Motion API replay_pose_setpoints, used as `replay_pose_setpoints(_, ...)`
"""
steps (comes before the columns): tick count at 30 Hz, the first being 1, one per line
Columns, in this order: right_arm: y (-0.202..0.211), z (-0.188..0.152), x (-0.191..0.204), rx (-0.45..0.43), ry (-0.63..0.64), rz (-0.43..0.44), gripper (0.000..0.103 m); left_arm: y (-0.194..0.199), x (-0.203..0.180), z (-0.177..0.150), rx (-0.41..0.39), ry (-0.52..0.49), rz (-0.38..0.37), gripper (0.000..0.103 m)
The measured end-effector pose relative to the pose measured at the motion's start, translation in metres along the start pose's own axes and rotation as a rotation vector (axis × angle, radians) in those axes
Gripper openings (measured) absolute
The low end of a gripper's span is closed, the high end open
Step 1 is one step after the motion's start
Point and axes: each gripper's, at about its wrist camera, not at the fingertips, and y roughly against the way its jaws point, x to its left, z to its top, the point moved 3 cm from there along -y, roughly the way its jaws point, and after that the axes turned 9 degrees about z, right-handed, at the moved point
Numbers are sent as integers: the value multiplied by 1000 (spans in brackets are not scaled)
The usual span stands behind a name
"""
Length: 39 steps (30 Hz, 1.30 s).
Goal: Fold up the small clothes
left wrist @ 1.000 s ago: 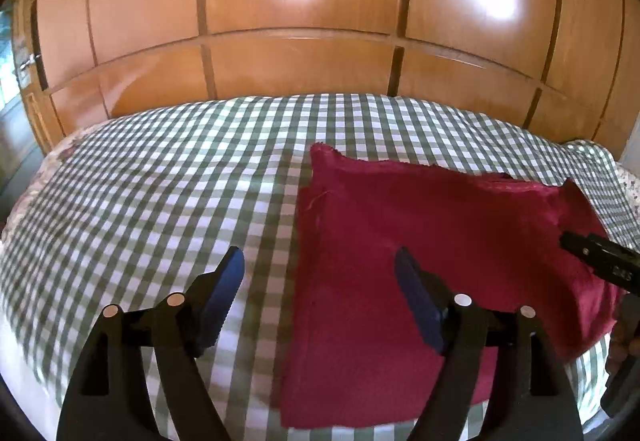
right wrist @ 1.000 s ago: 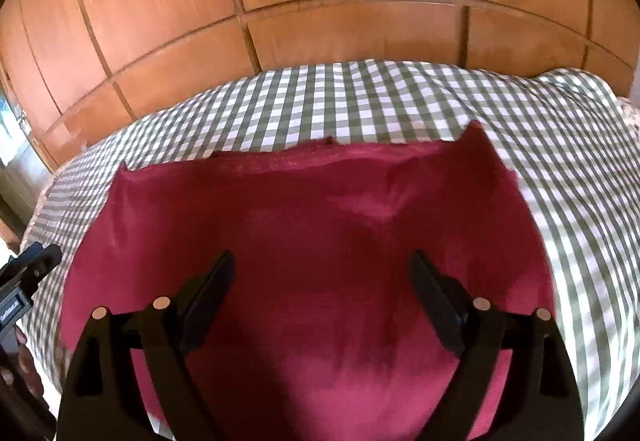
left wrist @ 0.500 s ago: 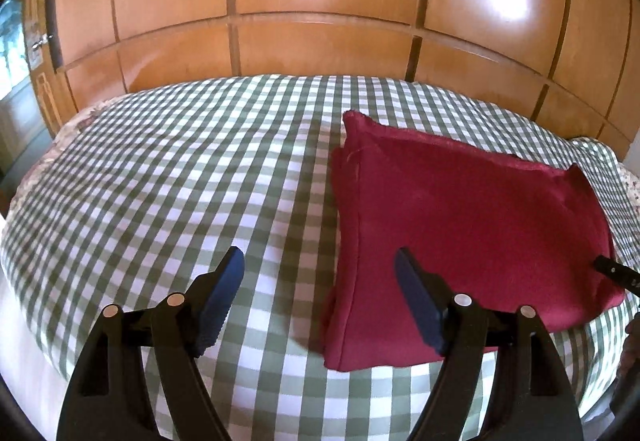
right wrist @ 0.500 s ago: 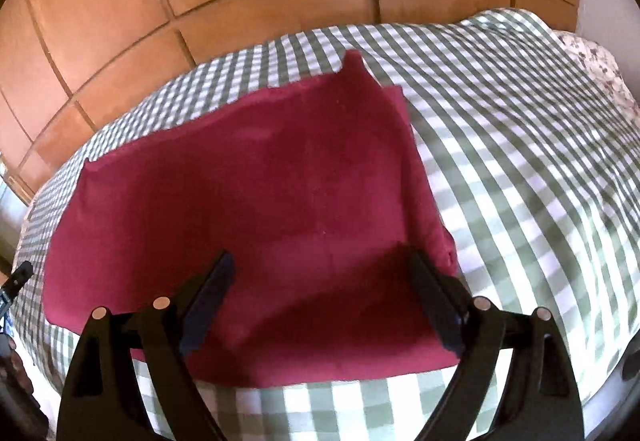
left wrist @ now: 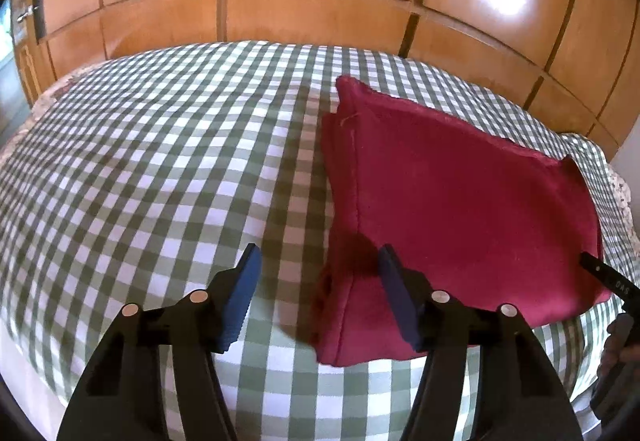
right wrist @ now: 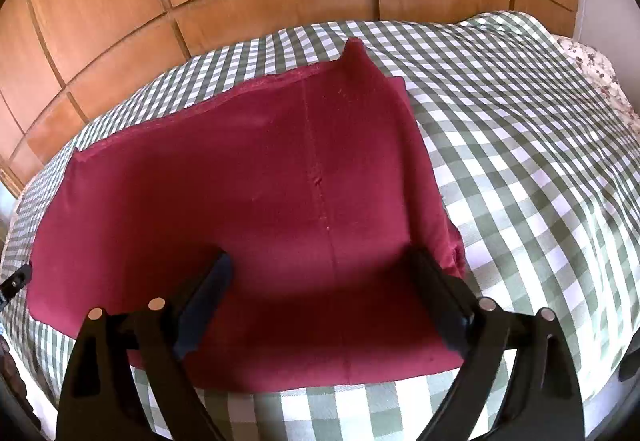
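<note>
Both claws, left claw point(left wrist: 318, 287) and right claw point(right wrist: 320, 281), gape empty over the soft, light, floppy red cloth point(right wrist: 248, 209) on the checked bed point(right wrist: 520, 145), likely best pinched at its near corners.

Dark red cloth point(left wrist: 460, 201) point(right wrist: 248, 209) lies folded flat on the checked cover point(left wrist: 160, 161).

From the left gripper point(left wrist: 316, 273), whose jaws stand apart, bare checked bedcover point(left wrist: 160, 161) stretches from 9 to 12 o'clock. The folded red cloth point(left wrist: 460, 209) fills 1 to 3 o'clock, its near corner between the jaws. The wooden panel wall point(left wrist: 320, 9) closes 12 o'clock beyond the bed. For the right gripper point(right wrist: 324, 269), jaws likewise apart, bare cover lies at 2 to 3 o'clock.
</note>
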Motion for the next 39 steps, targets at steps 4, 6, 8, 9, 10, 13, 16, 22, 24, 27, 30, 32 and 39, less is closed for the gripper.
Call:
replay_pose_setpoints(4, -1, -1, 0, -8, 2, 0, 93, -5, -6, 2, 14, -15, -80, 13)
replay_pose_setpoints(6, -2, -2, 0, -13, 7, 0, 94, -16, -6, -5, 25, -34, -49, 10)
replay_pose_setpoints(8, -2, -3, 0, -16, 12, 0, 94, -25, 0, -15, 56, 15, -73, 9)
replay_pose_setpoints(9, -2, -3, 0, -18, 16, 2, 94, -24, 0, -17, 44, 12, -70, 10)
replay_pose_setpoints(10, -3, -3, -1, -18, 21, 6, 94, -22, -1, -18, 37, 4, -63, 10)
replay_pose_setpoints(13, -3, -3, -1, -18, 21, 10, 94, -18, 4, -17, 44, 43, -81, 11)
replay_pose_setpoints(16, -1, -2, -1, -6, 19, 10, 94, -6, 7, -14, 22, 52, -4, 41)
replay_pose_setpoints(22, 21, 4, 3, -24, 16, 34, 93, 33, -17, -5, -99, -34, -28, 44)
replay_pose_setpoints(24, 25, 4, 1, -30, 25, 24, 93, 42, -39, -6, -118, -97, -83, 44)
replay_pose_setpoints(27, 24, 0, -3, -19, 28, 14, 93, 39, -69, -16, -96, -197, -161, 44)
replay_pose_setpoints(30, 18, -8, -11, 1, 30, 5, 93, 16, -90, -36, 7, -268, -159, 44)
replay_pose_setpoints(32, 11, -14, -17, 2, 33, 4, 94, 4, -90, -47, 22, -277, -136, 44)
replay_pose_setpoints(39, 9, -15, -24, 10, -18, 11, 100, 22, -82, -32, -29, -241, -59, 70)
